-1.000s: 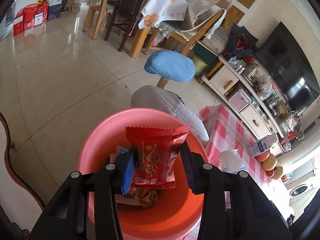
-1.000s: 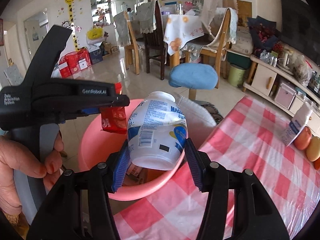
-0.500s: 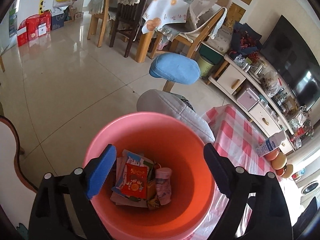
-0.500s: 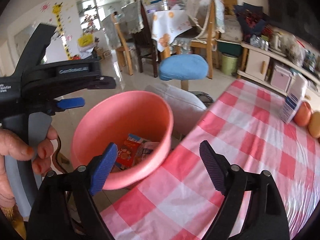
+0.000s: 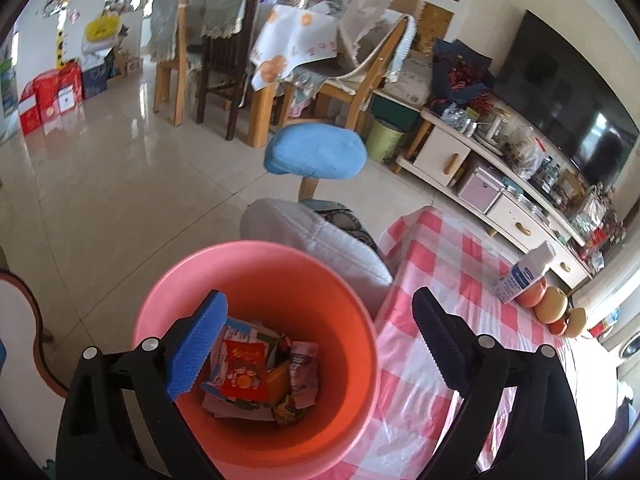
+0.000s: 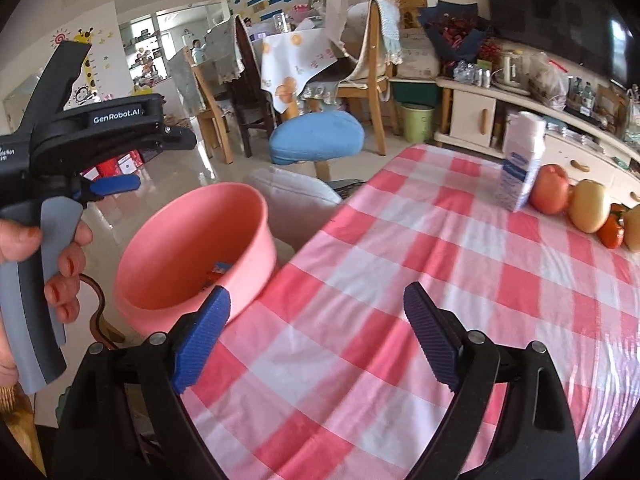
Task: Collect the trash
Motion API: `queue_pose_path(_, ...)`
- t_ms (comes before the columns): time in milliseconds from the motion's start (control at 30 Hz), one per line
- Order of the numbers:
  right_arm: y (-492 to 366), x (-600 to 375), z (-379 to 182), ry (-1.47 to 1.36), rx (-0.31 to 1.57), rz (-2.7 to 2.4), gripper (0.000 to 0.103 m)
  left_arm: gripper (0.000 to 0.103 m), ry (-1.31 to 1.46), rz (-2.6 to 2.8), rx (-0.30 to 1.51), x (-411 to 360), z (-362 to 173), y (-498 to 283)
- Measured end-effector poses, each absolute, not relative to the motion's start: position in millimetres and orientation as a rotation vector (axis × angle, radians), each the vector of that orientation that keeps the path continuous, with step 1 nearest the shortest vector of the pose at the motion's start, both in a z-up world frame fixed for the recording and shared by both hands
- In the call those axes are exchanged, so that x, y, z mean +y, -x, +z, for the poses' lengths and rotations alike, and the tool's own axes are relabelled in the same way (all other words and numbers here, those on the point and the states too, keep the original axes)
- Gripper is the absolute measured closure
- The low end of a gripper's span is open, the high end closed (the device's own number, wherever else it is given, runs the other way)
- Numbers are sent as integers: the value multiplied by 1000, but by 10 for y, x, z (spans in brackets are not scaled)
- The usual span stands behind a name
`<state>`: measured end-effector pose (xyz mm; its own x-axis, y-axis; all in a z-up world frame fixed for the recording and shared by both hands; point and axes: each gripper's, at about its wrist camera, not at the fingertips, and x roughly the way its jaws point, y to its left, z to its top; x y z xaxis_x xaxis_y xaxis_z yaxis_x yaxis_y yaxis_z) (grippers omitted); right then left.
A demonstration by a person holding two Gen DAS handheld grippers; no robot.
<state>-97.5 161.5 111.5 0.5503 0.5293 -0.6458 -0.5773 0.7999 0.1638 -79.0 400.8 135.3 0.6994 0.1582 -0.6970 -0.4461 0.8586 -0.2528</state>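
- The left gripper (image 5: 316,334) hangs over the bin (image 5: 352,300), pointing down into it. Its jaws have just been opening and now stand wide, with nothing between them. That fits a drop: a spread over the mouth lets a wrapper fall clear.
- Straight below, the red wrapper (image 5: 244,370) lies flat on top of the other trash (image 5: 296,376) at the bottom of the bin, so the load is in and not caught on the rim.
- The right gripper (image 6: 316,330) sits over the table (image 6: 460,280) edge, just beside the bin. Its jaws too have just been opening; they are wide and empty, their pads over bare checked cloth.
- From that view the bin stands below the table edge, close against it, probably so that things can be tipped in with a short reach. Only a scrap of its contents shows there; a bottle inside I cannot make out in either view.
- A hand (image 6: 24,260) holds the left gripper's handle at the picture's left side, above the bin.
- Well apart, at the far side of the table, a carton (image 6: 520,160) stands upright, touching a row of fruit (image 6: 588,206). Whether the carton counts as trash I cannot tell; the cloth near the grippers looks cleared.
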Motion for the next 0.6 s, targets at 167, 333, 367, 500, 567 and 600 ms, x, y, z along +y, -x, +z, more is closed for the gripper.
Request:
queue_pose_path(167,1026,1387,1156,71,723,622,14,8,348,326,708,3743,1460,733)
queue_pose_path(333,1067,1186,1157,80,710,581,9,8,308,299,702,3536,1521,685)
queue_pose_path(367,1076,1157,1156,79,707,577,8,8,303,296,700,3507,1534,678)
queue_pose_path(500,1118,1008,1158,94,692,558,8,8,278,277,696,3368,1566,645)
queue_pose_path(567,1144,948,1159,107,682,547,8,8,265,267,695,3301,1573,634)
queue_pose_path(600,1160,913,1162,115,675,541,8,8,256,263,694,3258,1577,629)
